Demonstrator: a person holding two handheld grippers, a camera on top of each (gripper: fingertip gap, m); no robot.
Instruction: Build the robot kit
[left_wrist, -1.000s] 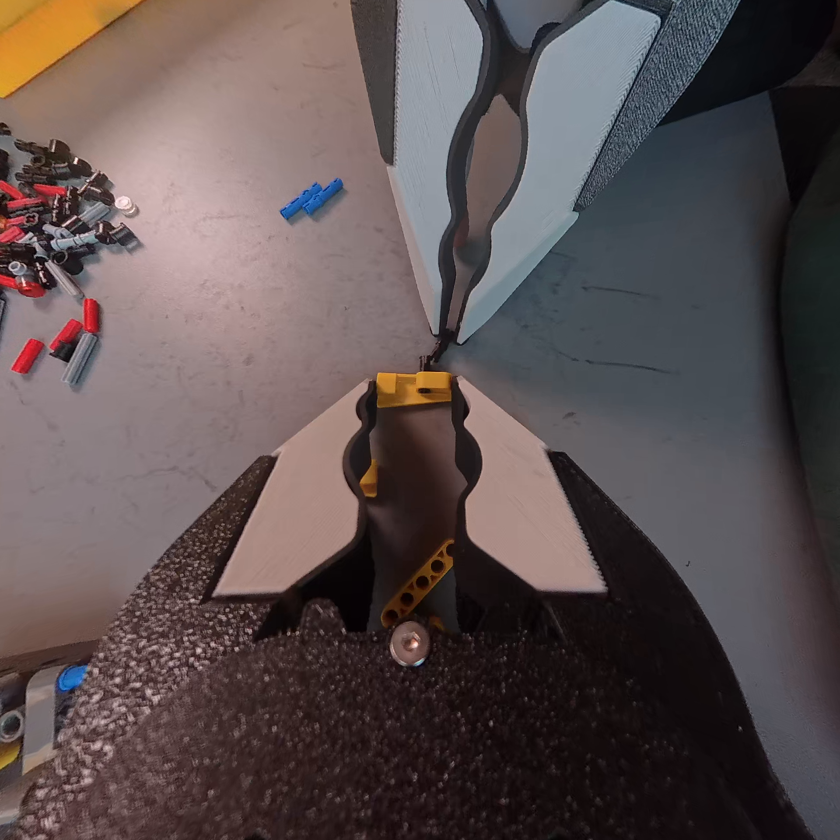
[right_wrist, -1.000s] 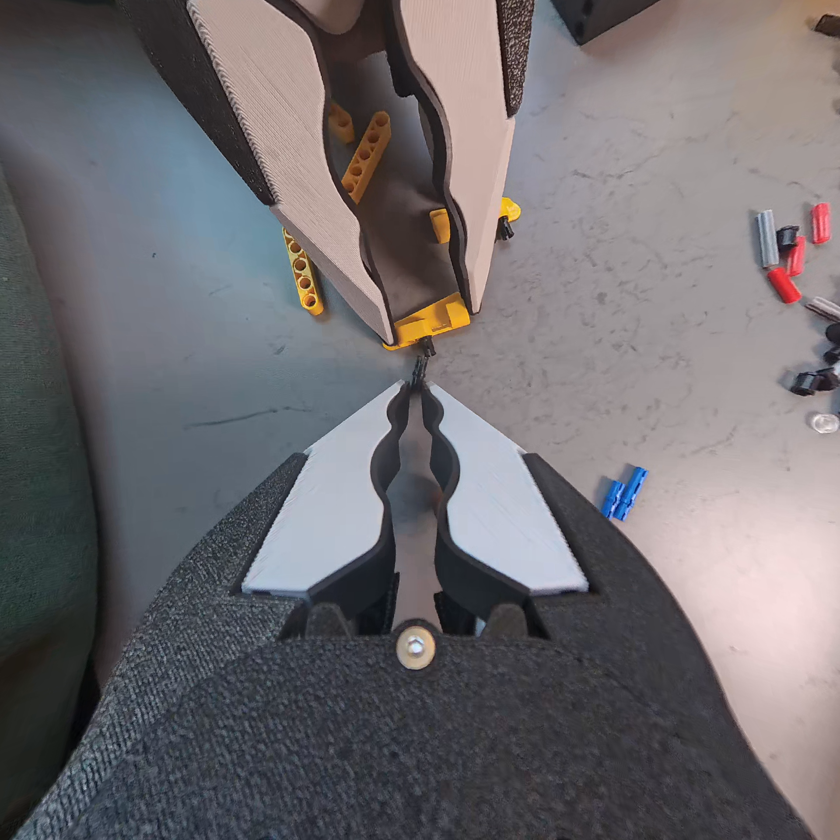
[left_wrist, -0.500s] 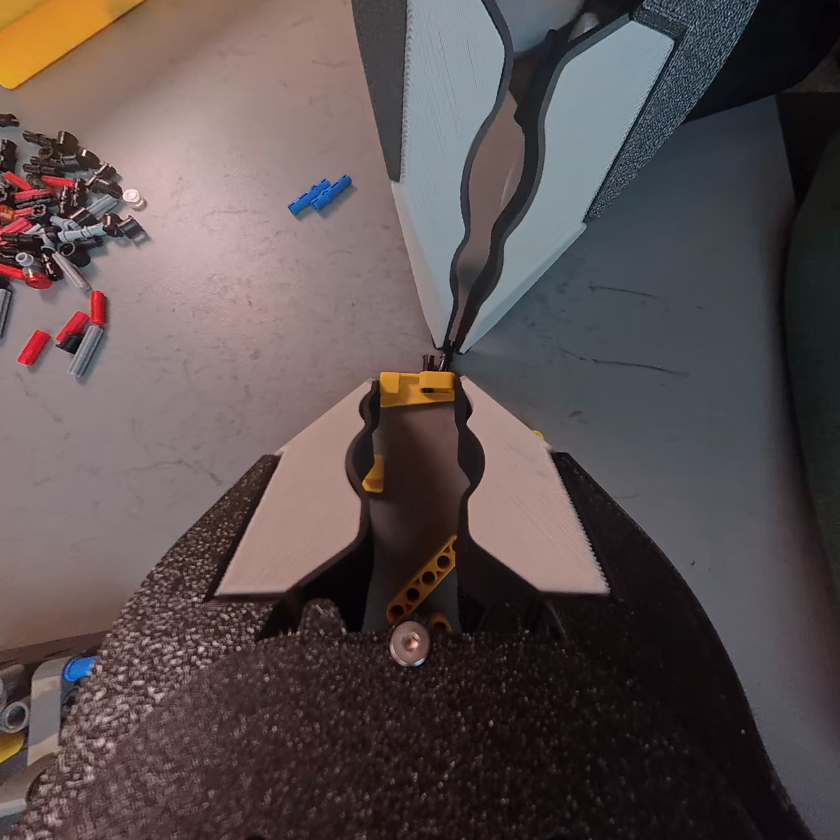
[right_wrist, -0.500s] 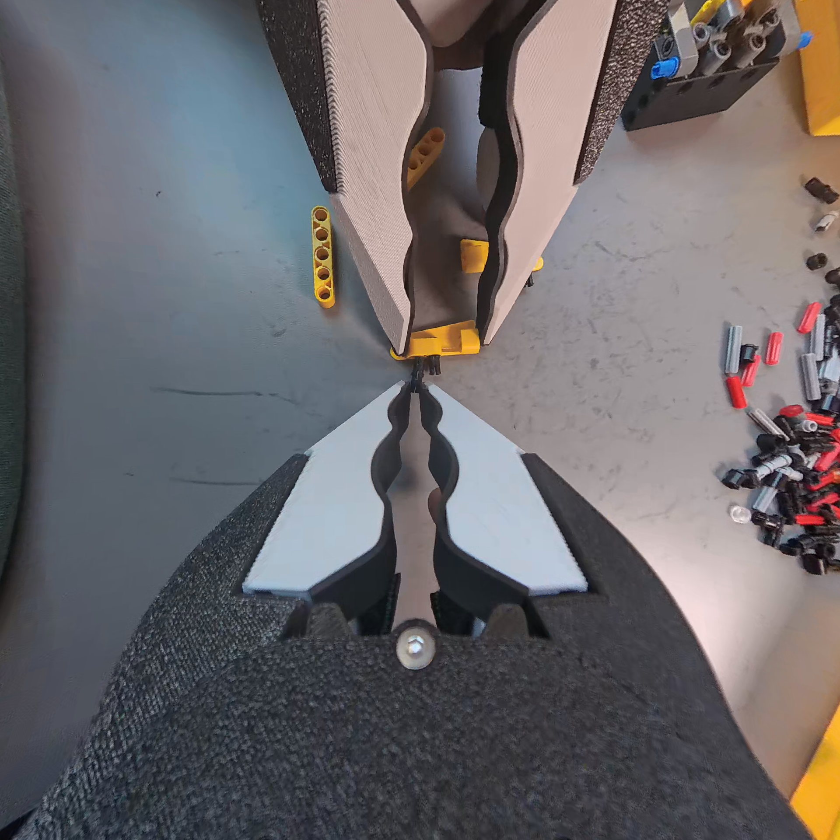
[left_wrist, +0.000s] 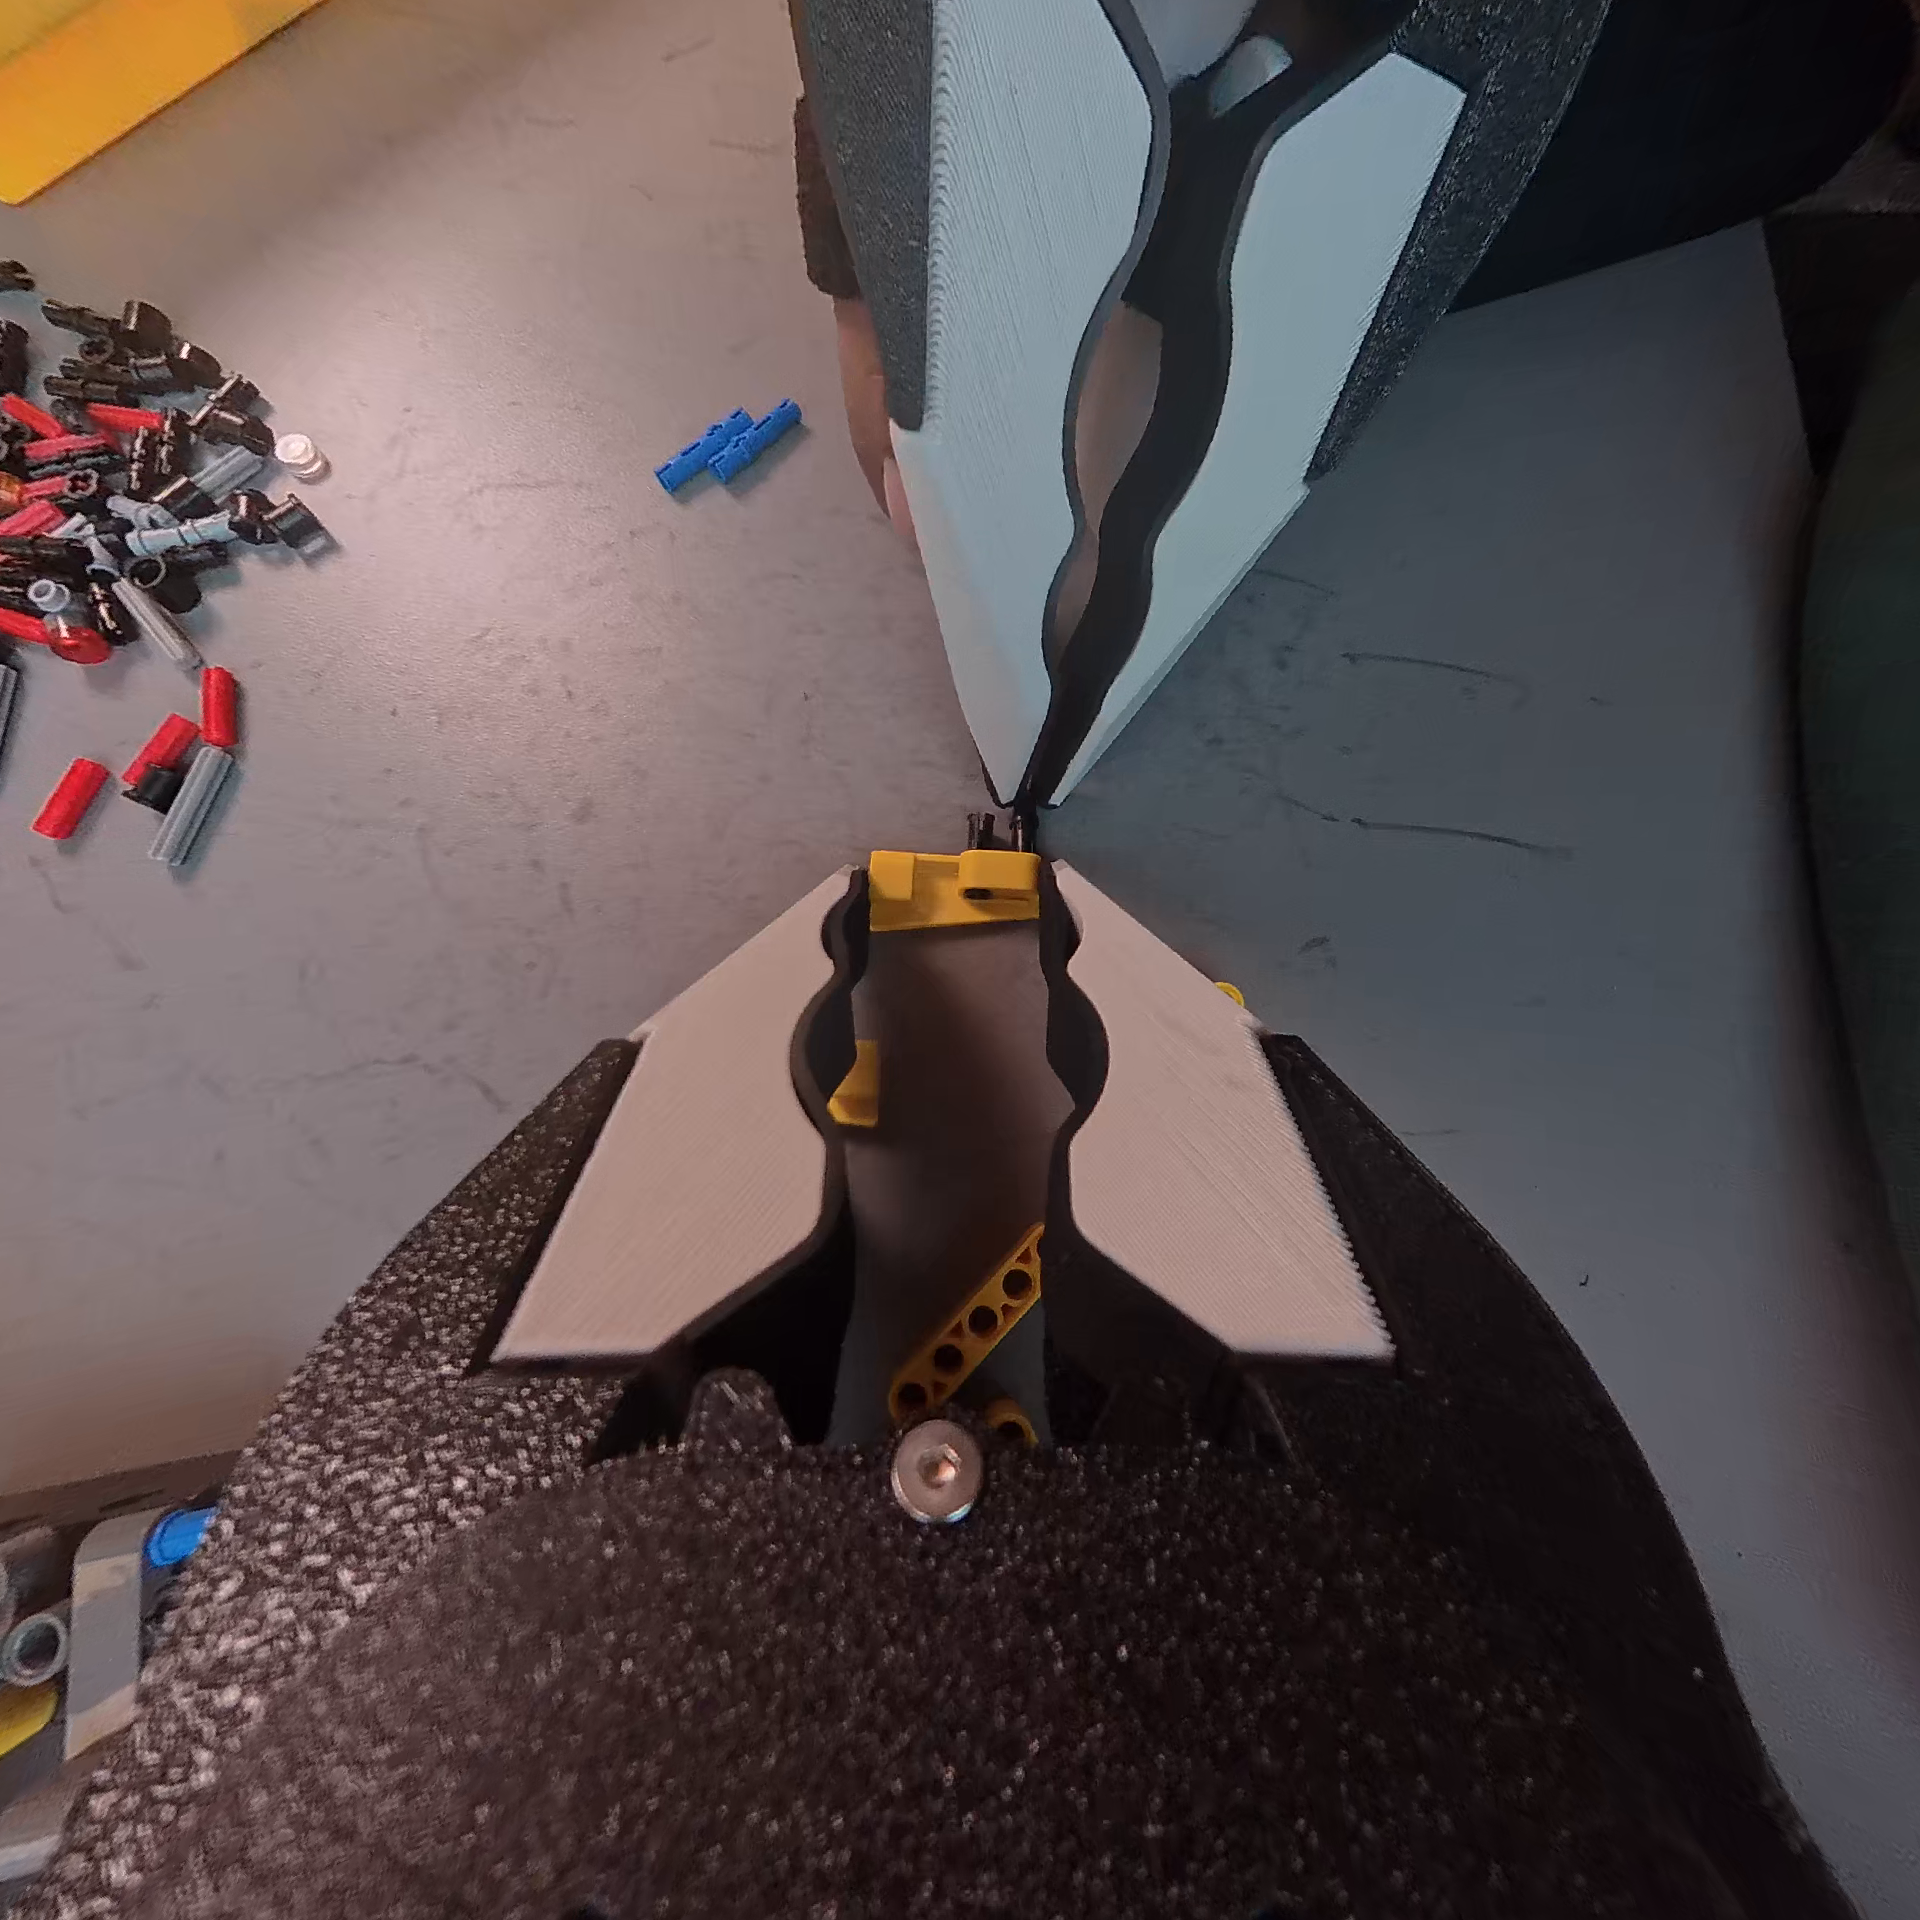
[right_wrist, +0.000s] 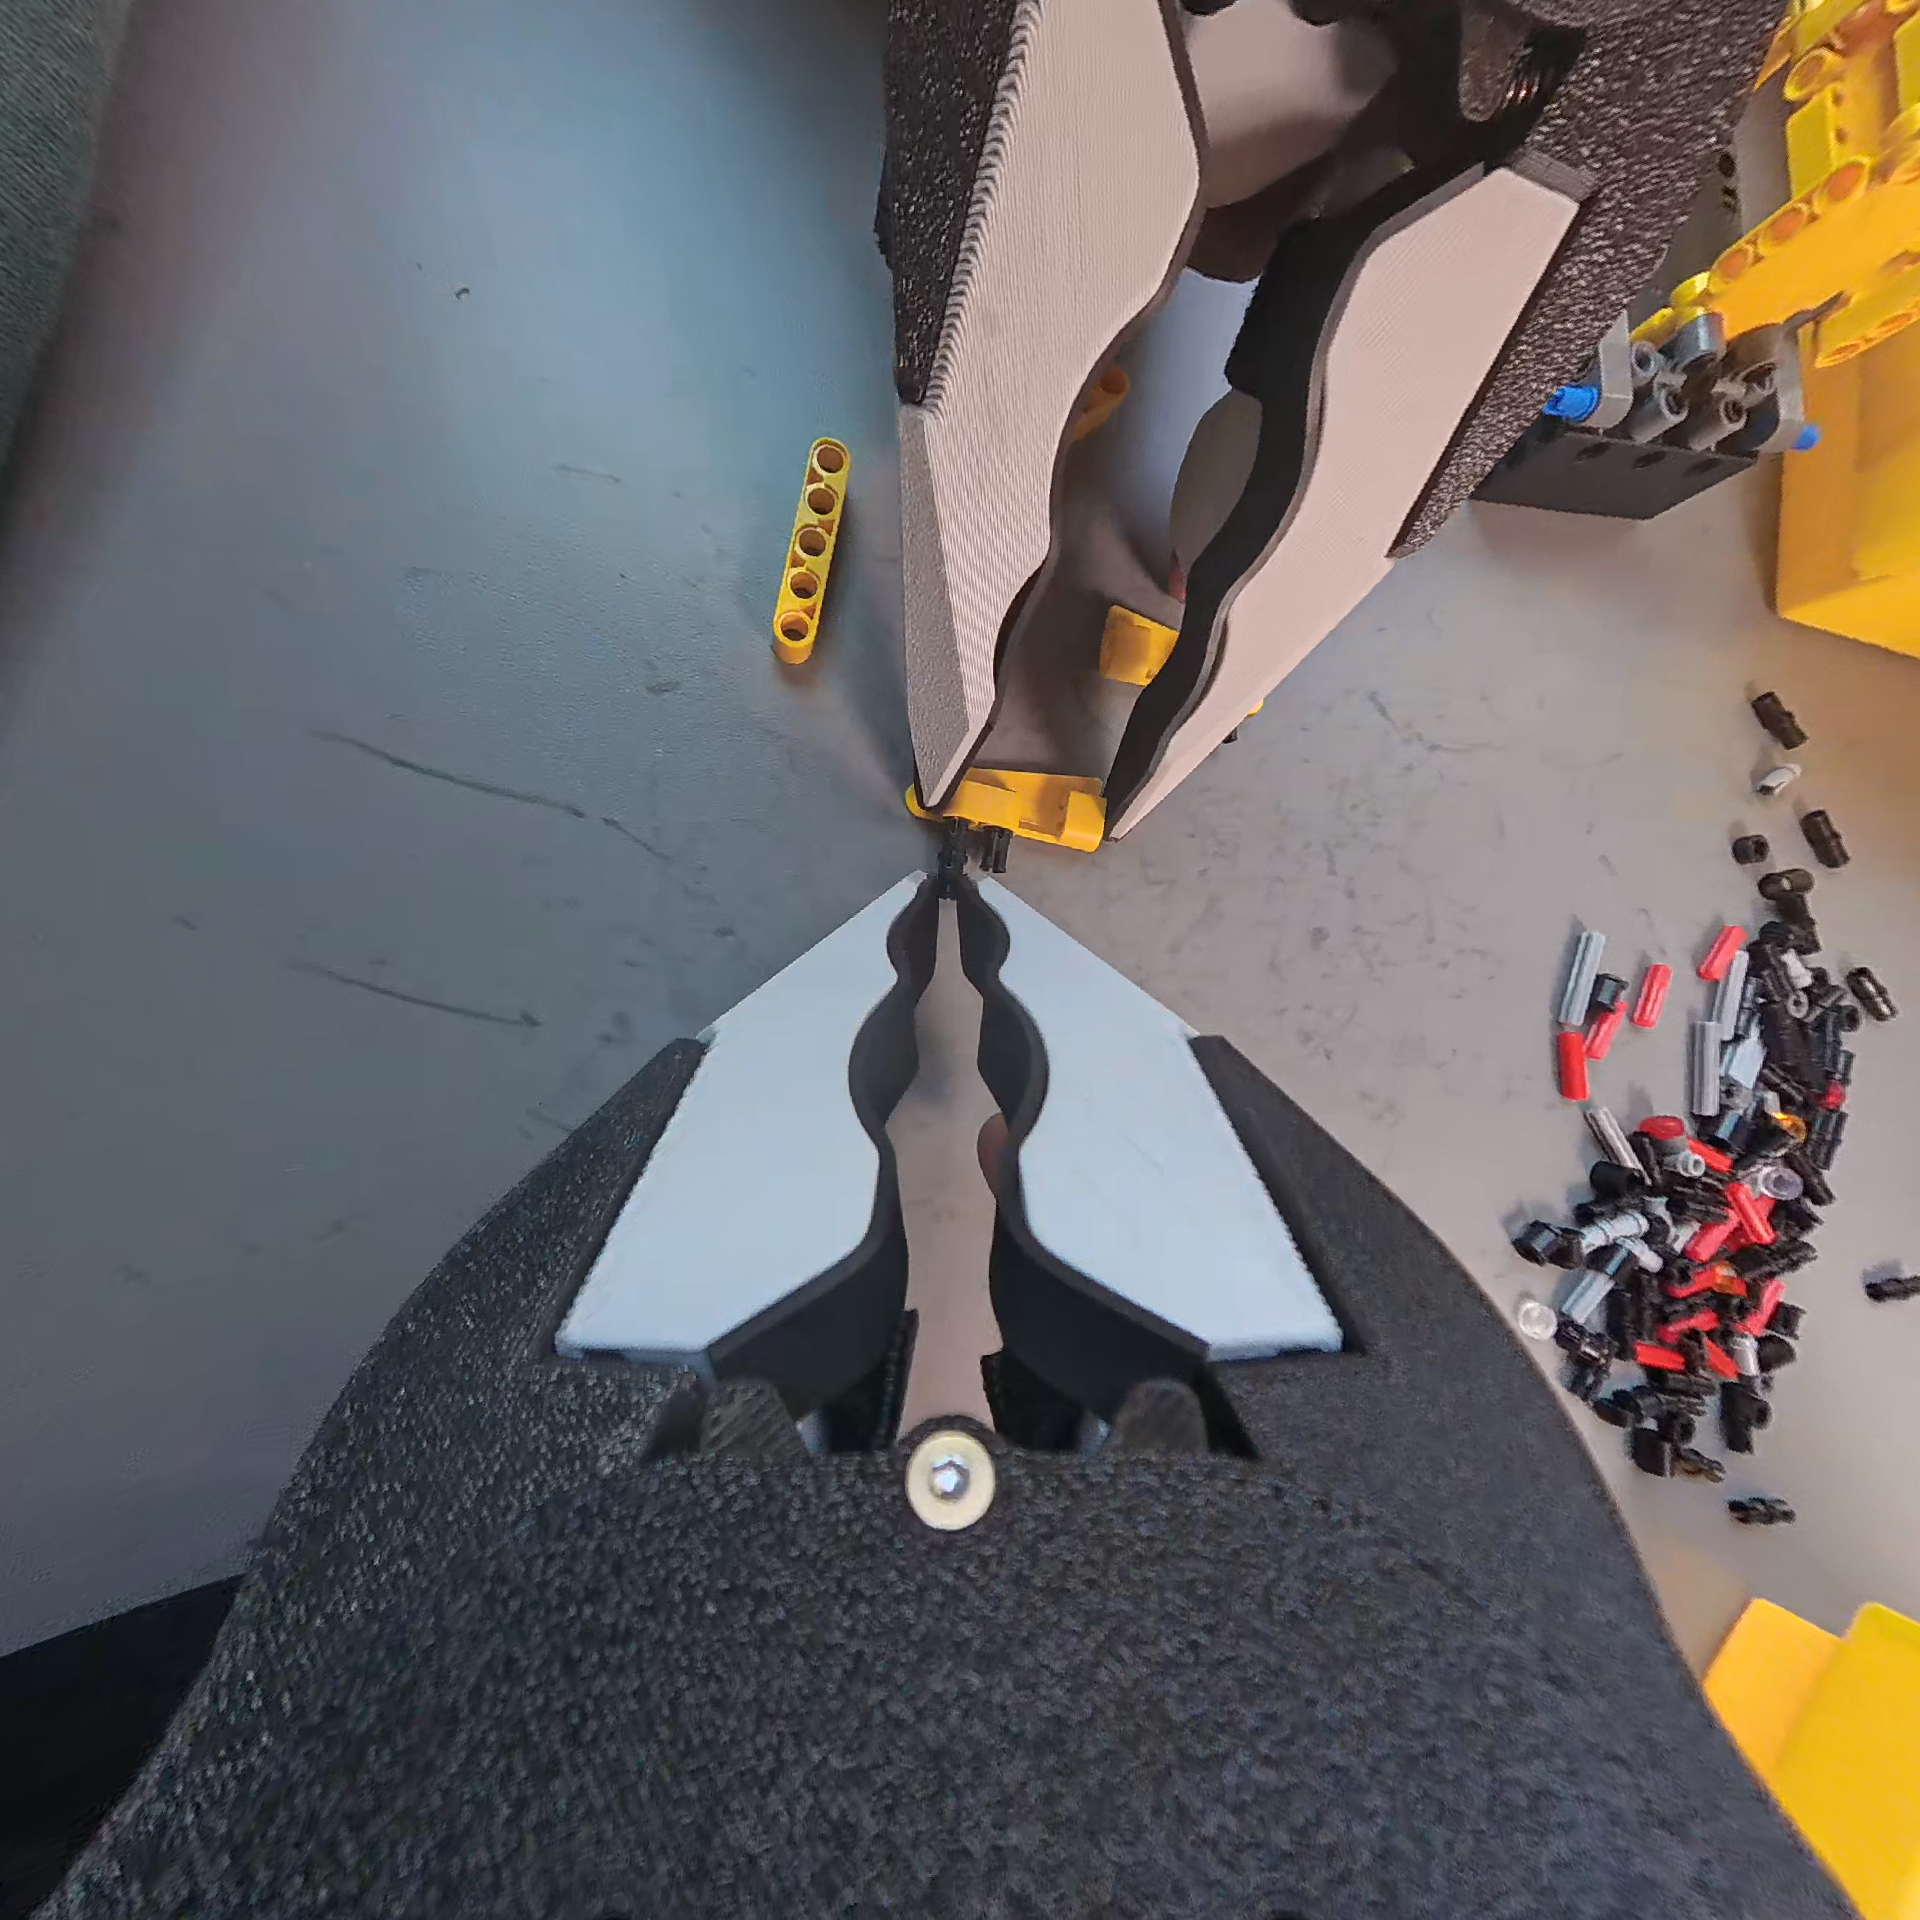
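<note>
A small yellow plastic building piece (left_wrist: 954, 889) is clamped at the tips of the left tongs (left_wrist: 956, 883). A tiny black plastic pin (right_wrist: 951, 864) is pinched by the nearly closed right tongs (right_wrist: 948, 883), its free end pressed against the yellow piece beside a second black pin (right_wrist: 992, 847) already seated. A yellow five-hole beam (right_wrist: 811, 551) lies near on the grey surface (right_wrist: 416, 831); two blue pins (left_wrist: 730, 445) and a heap of red, grey and black connectors (right_wrist: 1714, 1195) lie well apart.
</note>
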